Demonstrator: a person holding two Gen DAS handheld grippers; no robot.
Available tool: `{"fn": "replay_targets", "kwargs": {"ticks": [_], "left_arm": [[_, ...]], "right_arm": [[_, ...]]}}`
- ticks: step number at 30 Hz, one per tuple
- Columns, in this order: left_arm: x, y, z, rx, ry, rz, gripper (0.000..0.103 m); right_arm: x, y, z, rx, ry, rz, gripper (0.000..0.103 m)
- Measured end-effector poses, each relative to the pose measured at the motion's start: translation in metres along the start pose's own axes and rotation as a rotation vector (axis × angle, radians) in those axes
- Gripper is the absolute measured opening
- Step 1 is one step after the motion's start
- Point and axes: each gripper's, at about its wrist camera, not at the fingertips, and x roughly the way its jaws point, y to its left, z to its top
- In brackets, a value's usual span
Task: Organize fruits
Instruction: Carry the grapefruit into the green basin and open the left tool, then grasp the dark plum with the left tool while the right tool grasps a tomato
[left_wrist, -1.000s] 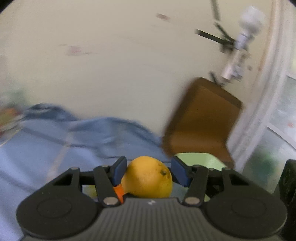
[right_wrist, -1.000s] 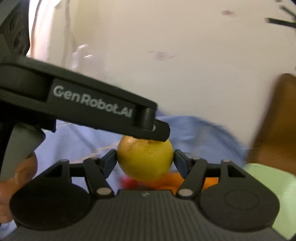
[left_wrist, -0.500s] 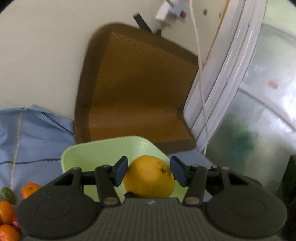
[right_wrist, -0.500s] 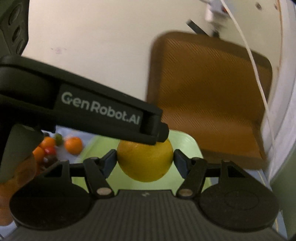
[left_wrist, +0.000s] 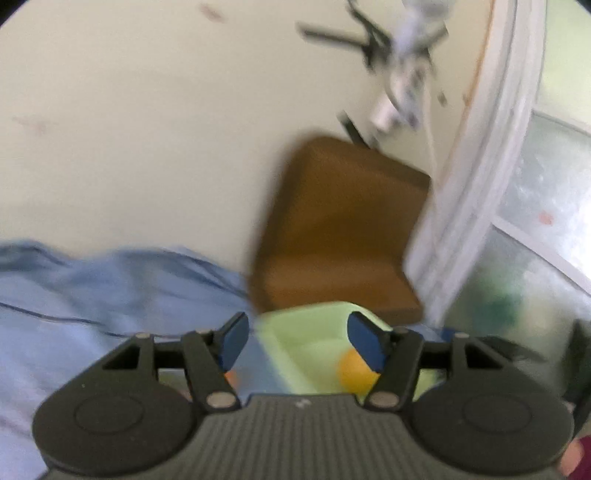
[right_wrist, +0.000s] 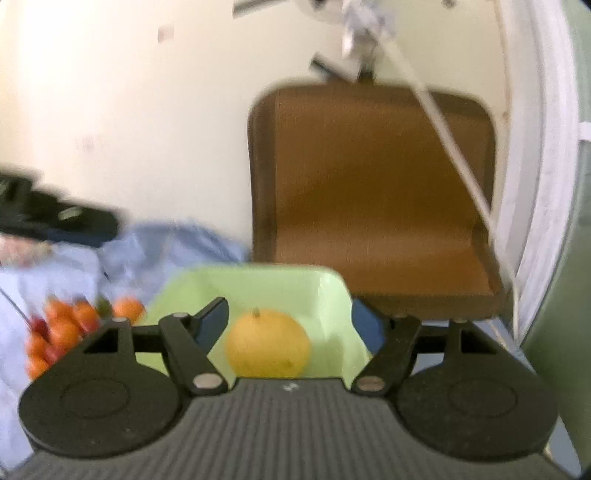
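A pale green tray (right_wrist: 258, 288) stands on the blue cloth in front of a brown chair. A yellow-orange fruit (right_wrist: 267, 343) lies in it, stem up. My right gripper (right_wrist: 288, 321) hovers over the tray with its jaws opening; the fruit sits between the fingers, but the pads stand apart from it. In the blurred left wrist view my left gripper (left_wrist: 299, 343) is also opening, with nothing between its blue pads. The green tray (left_wrist: 314, 332) lies just beyond and to the right of it, and a yellow fruit (left_wrist: 352, 373) shows in it, half behind the right finger.
A pile of small orange and red fruits (right_wrist: 62, 328) lies on the blue cloth (right_wrist: 177, 243) left of the tray. The brown chair (right_wrist: 373, 192) stands behind the tray against a cream wall. A white window frame (left_wrist: 476, 192) runs along the right side.
Both grippers have let go of their fruit and widened. The left gripper has swung back to the left, away from the tray. The right one stays over the tray, where a fruit now lies.
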Motion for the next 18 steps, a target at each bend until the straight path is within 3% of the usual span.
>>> {"fn": "replay_targets", "kwargs": {"ticks": [4,8,12,15,18], "left_arm": [[-0.074,0.046,-0.023,-0.008,-0.046,0.132,0.062],[-0.115,0.074,-0.067,-0.033,-0.017,0.187,0.063],[-0.130,0.078,-0.112,-0.054,0.039,0.142,0.063],[-0.133,0.069,-0.137,-0.022,0.077,0.084,0.063],[-0.130,0.053,-0.152,0.072,0.084,0.089,0.064]], "right_arm": [[-0.030,0.005,-0.002,0.037,-0.047,0.085,0.075],[-0.046,0.031,-0.025,-0.007,-0.002,0.182,0.065],[-0.034,0.082,-0.052,-0.058,0.103,0.299,0.045],[-0.026,0.116,-0.070,-0.114,0.145,0.337,0.043],[-0.008,0.135,-0.066,-0.099,0.176,0.353,0.044]]}}
